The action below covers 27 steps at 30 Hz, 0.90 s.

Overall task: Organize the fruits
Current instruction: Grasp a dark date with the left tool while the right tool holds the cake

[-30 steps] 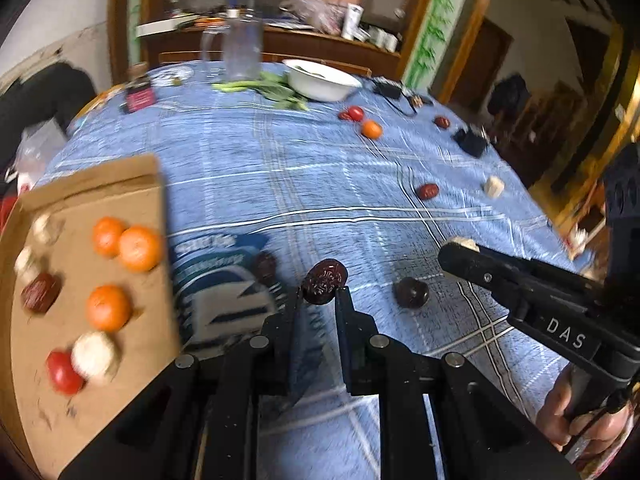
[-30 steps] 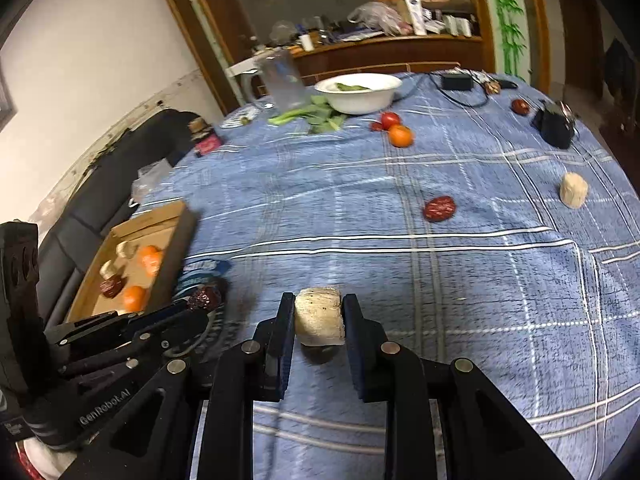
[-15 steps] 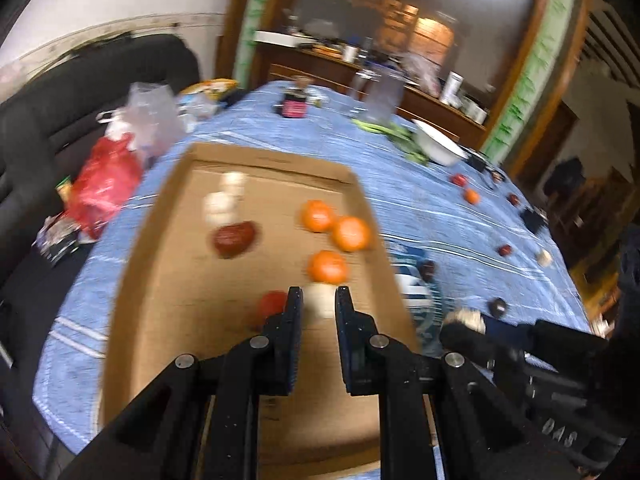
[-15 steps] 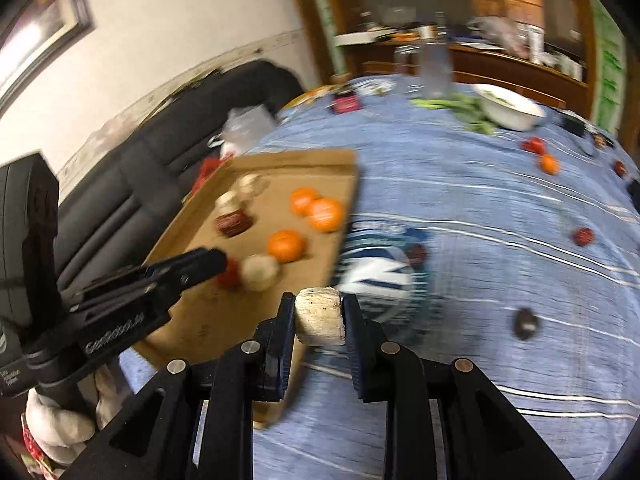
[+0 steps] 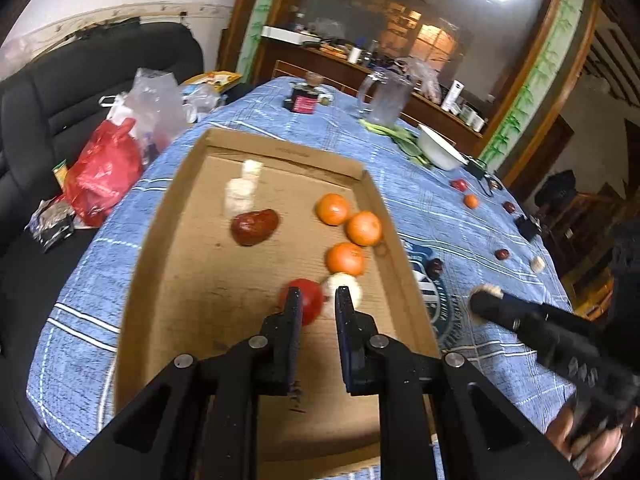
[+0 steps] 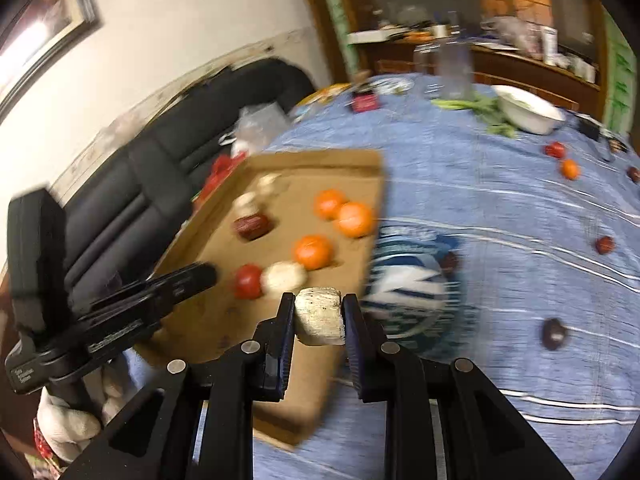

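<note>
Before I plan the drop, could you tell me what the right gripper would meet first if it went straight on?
Probably the cardboard tray: the right gripper, shut on a white chunk, points over its near corner, toward the white ball. Depth is unclear.

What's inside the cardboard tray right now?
The cardboard tray holds three oranges, a red tomato, one dark red date and three pale chunks. The left tool hides part of the near floor.
</note>
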Each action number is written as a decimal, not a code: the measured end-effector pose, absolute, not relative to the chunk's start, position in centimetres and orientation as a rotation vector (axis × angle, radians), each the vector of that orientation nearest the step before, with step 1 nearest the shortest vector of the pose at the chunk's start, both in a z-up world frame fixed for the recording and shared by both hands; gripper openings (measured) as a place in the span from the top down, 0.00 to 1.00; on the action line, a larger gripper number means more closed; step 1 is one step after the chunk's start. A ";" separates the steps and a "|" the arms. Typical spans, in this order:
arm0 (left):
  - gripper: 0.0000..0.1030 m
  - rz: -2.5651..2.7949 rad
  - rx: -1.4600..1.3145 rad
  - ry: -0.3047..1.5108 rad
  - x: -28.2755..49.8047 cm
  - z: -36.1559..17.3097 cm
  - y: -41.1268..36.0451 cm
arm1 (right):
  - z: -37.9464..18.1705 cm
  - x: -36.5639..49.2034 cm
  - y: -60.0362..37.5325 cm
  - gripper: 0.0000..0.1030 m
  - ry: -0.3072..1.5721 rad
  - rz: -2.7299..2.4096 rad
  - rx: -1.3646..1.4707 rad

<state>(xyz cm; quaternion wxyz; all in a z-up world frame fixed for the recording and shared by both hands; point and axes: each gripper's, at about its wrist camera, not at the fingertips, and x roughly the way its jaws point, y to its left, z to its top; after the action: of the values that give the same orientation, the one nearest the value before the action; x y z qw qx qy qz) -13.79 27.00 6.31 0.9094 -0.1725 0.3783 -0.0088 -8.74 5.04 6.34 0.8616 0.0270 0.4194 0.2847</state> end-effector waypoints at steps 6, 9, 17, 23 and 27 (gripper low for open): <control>0.85 -0.061 -0.329 0.787 -13.5 6.9 24.0 | 5.1 -7.9 -1.2 0.75 0.904 0.505 0.206; 0.72 -0.154 -0.291 0.802 -13.0 7.4 20.5 | 4.9 -8.5 -4.8 0.75 0.881 0.433 0.239; 0.56 -0.329 -0.187 0.903 -8.5 5.5 10.2 | 4.9 -9.4 -14.0 0.75 0.827 0.256 0.344; 0.56 -0.365 -0.103 0.929 -5.1 3.7 4.5 | 4.0 -9.7 -16.8 0.75 0.825 0.228 0.380; 0.56 -0.386 -0.032 0.943 -3.6 2.3 1.8 | 3.6 -9.7 -17.3 0.75 0.828 0.230 0.393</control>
<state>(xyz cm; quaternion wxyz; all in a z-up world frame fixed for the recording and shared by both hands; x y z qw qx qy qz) -3.57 1.83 2.33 0.8729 -0.0153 0.4512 -0.1849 -9.72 -17.33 3.64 0.8904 0.1892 0.3989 0.1107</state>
